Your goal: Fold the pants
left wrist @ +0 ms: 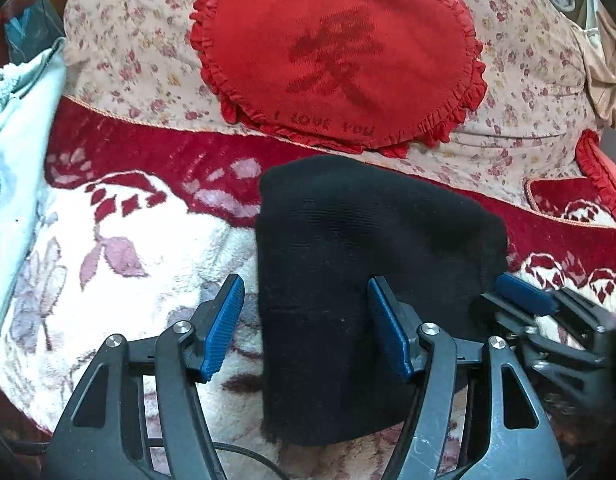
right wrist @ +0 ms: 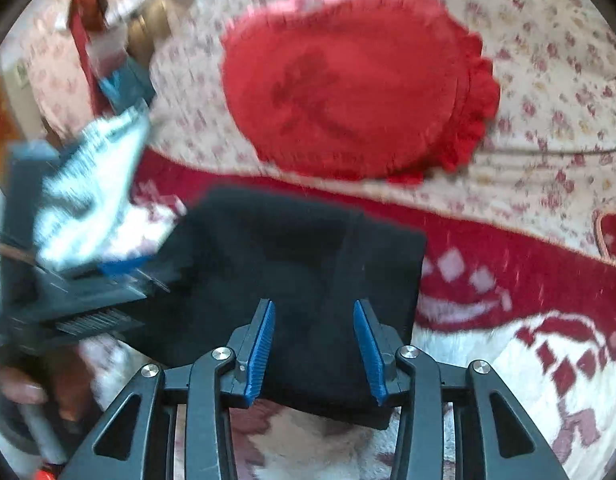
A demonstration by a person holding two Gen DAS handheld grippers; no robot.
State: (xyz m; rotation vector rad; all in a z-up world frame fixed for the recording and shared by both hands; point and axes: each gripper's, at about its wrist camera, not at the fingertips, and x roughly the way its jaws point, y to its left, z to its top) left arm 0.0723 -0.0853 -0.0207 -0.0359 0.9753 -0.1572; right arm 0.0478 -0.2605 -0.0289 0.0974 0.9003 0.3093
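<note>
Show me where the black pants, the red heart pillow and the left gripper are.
pants (left wrist: 367, 248), left wrist view, middle of the folded black cloth
pillow (left wrist: 335, 52), left wrist view, its red face
left gripper (left wrist: 306, 308), left wrist view, midway between its fingertips

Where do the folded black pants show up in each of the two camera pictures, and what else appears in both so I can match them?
Left wrist view: the black pants fill the lower centre, lying on the patterned blanket, slightly right of middle.
Right wrist view: the black pants sit at centre, running down toward the lower edge.
Shared landmark: the red heart-shaped cushion, just beyond the pants in both views.
</note>
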